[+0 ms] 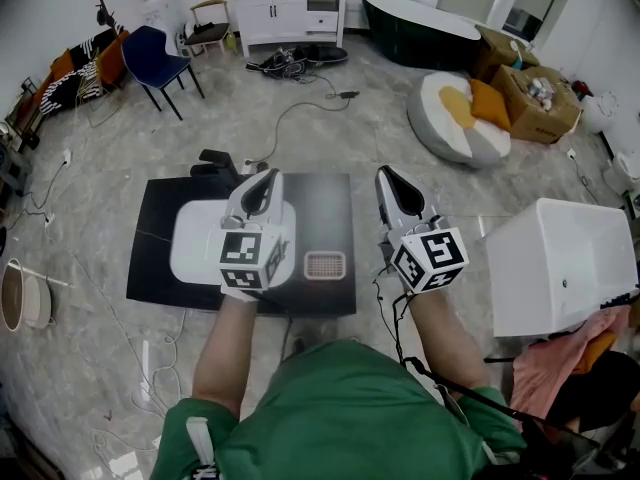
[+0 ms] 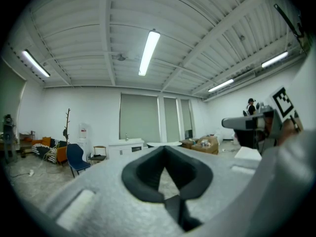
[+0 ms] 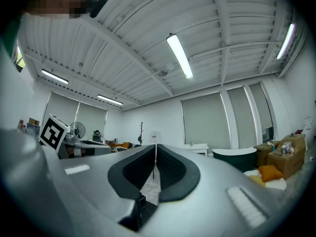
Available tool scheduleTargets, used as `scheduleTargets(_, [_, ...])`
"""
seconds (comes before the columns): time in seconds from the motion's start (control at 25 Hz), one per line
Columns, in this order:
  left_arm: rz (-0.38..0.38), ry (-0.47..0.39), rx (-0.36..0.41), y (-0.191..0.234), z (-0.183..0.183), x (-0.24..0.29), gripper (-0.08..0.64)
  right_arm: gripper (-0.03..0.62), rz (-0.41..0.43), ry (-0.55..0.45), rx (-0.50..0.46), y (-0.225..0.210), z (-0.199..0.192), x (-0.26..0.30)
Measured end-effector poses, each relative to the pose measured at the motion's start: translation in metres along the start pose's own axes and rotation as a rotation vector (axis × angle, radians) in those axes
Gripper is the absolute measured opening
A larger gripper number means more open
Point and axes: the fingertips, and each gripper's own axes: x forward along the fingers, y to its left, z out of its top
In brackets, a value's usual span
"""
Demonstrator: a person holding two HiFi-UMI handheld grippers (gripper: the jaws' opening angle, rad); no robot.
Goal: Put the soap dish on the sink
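Observation:
The soap dish (image 1: 324, 265), a small pale rectangle with a grid top, lies on a black countertop (image 1: 325, 203), to the right of the white sink basin (image 1: 195, 233). My left gripper (image 1: 264, 180) (image 2: 165, 148) is held up above the basin, jaws shut with nothing between them. My right gripper (image 1: 388, 174) (image 3: 155, 146) is raised just right of the countertop, also shut with nothing in it. Both gripper views look level across the room, so neither shows the dish or the sink. Each view catches the other gripper at its edge.
A white box-like unit (image 1: 560, 263) stands close on the right with pink cloth (image 1: 550, 368) below it. Farther off are a beanbag (image 1: 455, 118), a dark bathtub (image 1: 420, 28), a white vanity (image 1: 290, 13), a blue chair (image 1: 155, 63) and floor cables (image 1: 290, 118).

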Motion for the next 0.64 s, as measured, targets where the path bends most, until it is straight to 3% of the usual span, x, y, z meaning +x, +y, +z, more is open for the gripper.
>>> scheduleTargets(0.64, [-0.010, 0.007, -0.002, 0.0013, -0.0021, 0.0011, -0.002, 0.008, -0.001, 0.002, 0.001, 0.0035, 0.0003, 0.0022])
